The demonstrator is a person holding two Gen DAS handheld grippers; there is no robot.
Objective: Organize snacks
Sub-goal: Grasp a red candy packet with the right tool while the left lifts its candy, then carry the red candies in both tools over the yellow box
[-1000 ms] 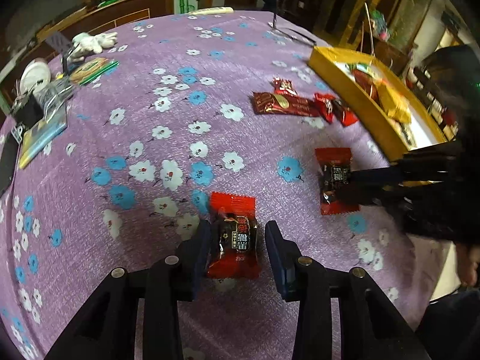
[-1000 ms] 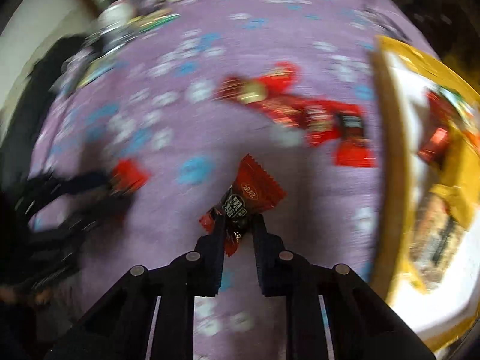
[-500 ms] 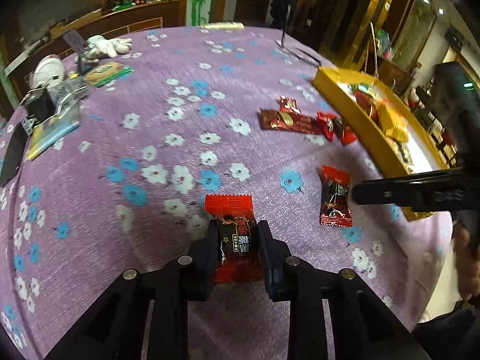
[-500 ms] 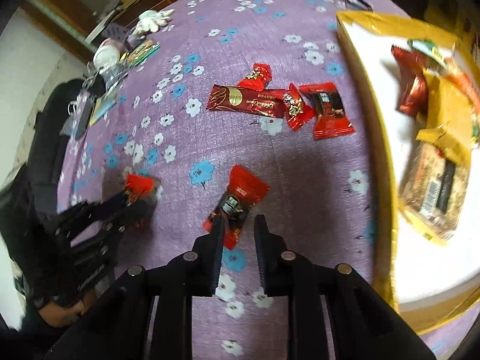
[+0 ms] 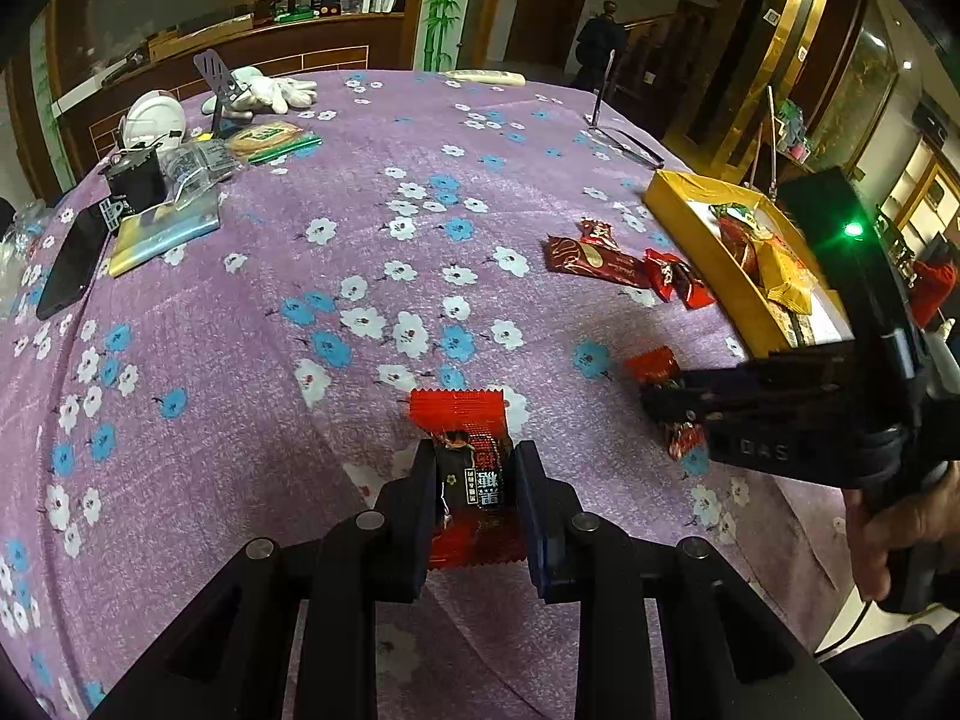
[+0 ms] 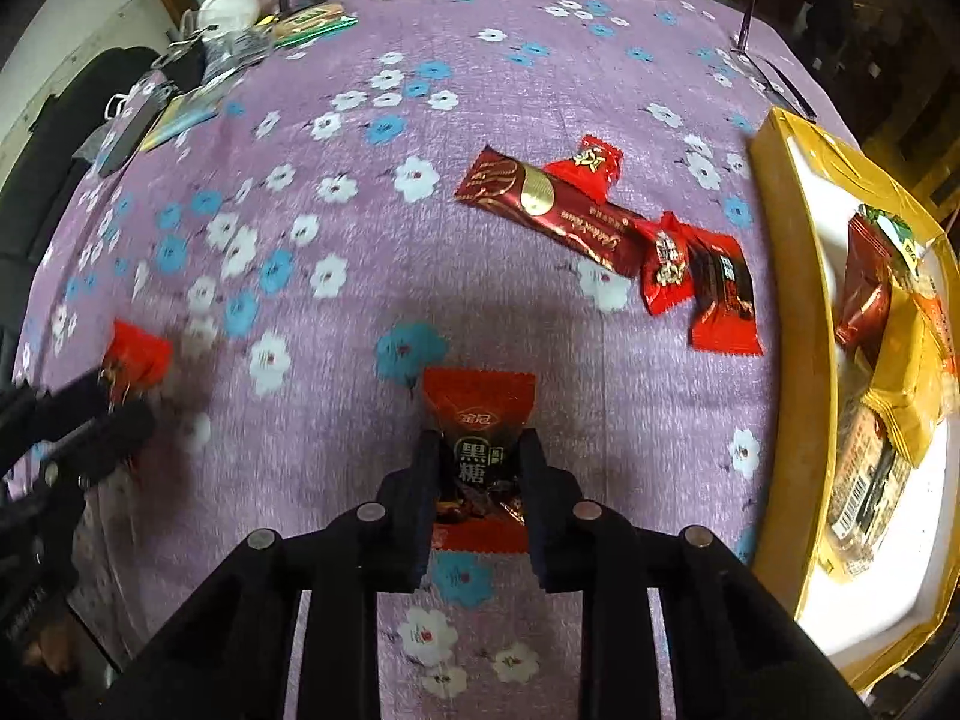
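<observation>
My left gripper [image 5: 473,468] is shut on a red and black candy packet [image 5: 465,420] and holds it just above the purple flowered cloth. My right gripper [image 6: 479,459] is shut on a second red and black candy packet [image 6: 478,405], lifted above the cloth. The right gripper with its packet [image 5: 654,366] shows at the right of the left wrist view. A long dark red bar [image 6: 546,213] and three small red packets [image 6: 720,294] lie on the cloth beside the yellow tray [image 6: 786,276], which holds several snacks.
A phone [image 5: 72,264], a blue booklet [image 5: 162,234], a black box, a white cap, white gloves [image 5: 264,93] and a green packet lie at the far left of the table. Glasses [image 5: 624,141] lie at the far right. The table edge runs close on the right.
Both grippers closed on their candy packets and lifted them. The right-hand packet turned from tilted to straight between the fingers, and the right gripper moved back from the tray.
</observation>
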